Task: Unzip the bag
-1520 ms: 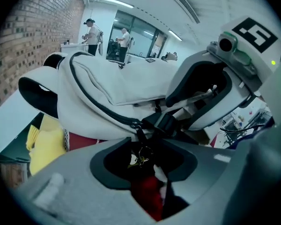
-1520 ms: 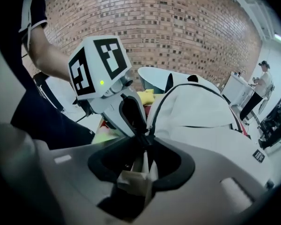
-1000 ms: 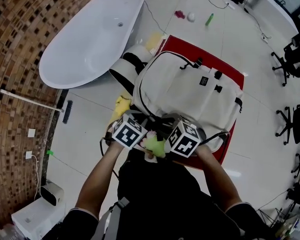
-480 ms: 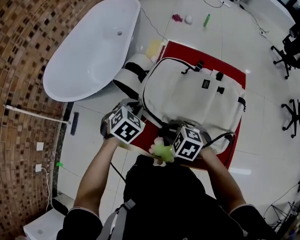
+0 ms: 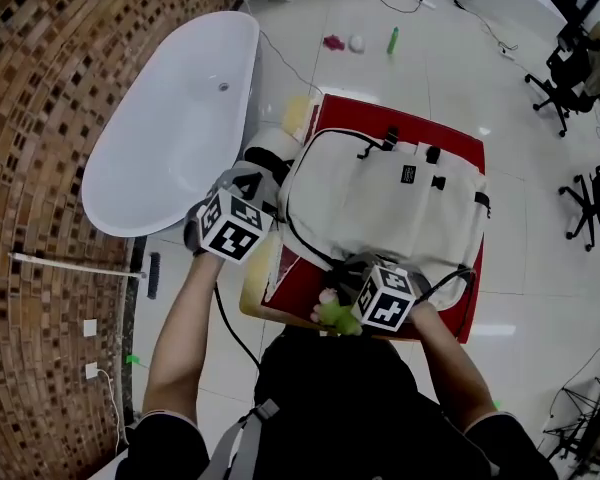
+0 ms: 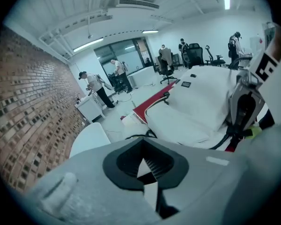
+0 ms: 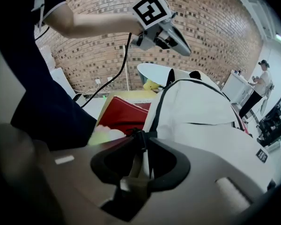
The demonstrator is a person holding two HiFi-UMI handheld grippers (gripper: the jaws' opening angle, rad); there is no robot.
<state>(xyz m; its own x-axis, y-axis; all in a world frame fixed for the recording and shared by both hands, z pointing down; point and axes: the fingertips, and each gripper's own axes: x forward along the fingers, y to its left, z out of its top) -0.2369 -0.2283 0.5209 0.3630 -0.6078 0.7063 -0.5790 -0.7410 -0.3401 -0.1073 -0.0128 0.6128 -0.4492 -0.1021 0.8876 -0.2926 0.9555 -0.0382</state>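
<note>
bag position: the white bag (image 5: 380,203) is laid flat on the red surface (image 5: 450,143), long axis running away from the person, carry handle at the far end.
right gripper: the right gripper (image 7: 138,165) is set at the bag's near edge, toward its left corner; its jaws are closing, with the black zip pull (image 7: 139,138) between them, and the pads are not yet seen pressing on it.
left gripper: the left gripper (image 6: 149,175) is held raised off the bag's left side, between the bag and the bathtub (image 5: 170,128); its jaws are brought together, with nothing between them.
key relation: the zip track (image 7: 161,102) is seen leading straight away from the right gripper, up the bag's left edge toward the far end.
nearer gripper: the pull is reached by the right one; the left one is kept apart from the bag, beside the same edge.
judgement: once the pull is clamped, a draw along the track, away from the person, is called for; the bag may slide unless it is pinned by the left gripper.
</note>
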